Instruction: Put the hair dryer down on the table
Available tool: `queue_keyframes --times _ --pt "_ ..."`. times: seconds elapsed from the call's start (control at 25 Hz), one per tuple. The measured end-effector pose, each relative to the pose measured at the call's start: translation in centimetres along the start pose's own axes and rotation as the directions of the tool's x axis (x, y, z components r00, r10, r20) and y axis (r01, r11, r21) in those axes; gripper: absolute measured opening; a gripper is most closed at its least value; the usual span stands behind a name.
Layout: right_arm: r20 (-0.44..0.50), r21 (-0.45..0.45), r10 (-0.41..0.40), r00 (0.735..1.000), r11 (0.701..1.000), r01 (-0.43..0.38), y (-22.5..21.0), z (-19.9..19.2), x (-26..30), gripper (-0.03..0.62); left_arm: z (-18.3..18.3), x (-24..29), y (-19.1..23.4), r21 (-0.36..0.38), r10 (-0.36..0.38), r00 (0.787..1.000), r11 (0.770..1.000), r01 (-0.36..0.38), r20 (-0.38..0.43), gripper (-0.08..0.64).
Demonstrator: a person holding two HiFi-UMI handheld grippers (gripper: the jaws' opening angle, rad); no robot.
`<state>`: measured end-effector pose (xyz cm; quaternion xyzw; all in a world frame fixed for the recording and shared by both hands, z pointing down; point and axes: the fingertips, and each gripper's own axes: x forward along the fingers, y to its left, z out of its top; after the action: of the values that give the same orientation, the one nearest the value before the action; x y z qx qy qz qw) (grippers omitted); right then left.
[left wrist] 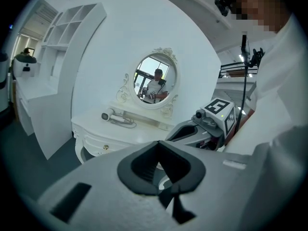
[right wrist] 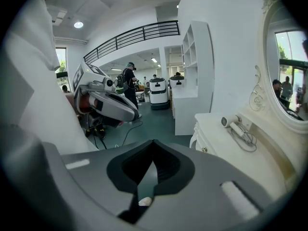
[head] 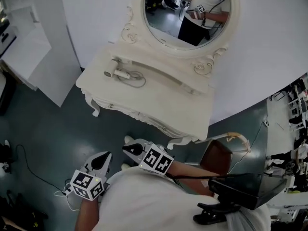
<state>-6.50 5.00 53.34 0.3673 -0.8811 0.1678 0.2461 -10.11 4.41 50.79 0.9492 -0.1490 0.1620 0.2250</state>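
The white hair dryer lies on its side on the white dressing table, its cord coiled beside it. It also shows in the left gripper view as the hair dryer and in the right gripper view as the hair dryer. My left gripper and right gripper hang close to the person's body, well short of the table's front edge. Both are shut with nothing between the jaws. Each gripper sees the other: the right gripper and the left gripper.
An oval mirror stands at the back of the table. A brown chair sits at the table's right front. A white shelf unit stands left of the table. Cables trail on the dark floor at left.
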Motion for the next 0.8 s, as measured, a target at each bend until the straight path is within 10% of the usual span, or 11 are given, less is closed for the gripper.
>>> queue_keyframes --times 0.8 --pt "-0.008 -0.020 0.025 1.000 0.999 -0.025 0.93 0.13 0.53 0.000 -0.66 -0.36 0.12 -0.025 0.008 1.000 1.000 -0.008 -0.011 0.002"
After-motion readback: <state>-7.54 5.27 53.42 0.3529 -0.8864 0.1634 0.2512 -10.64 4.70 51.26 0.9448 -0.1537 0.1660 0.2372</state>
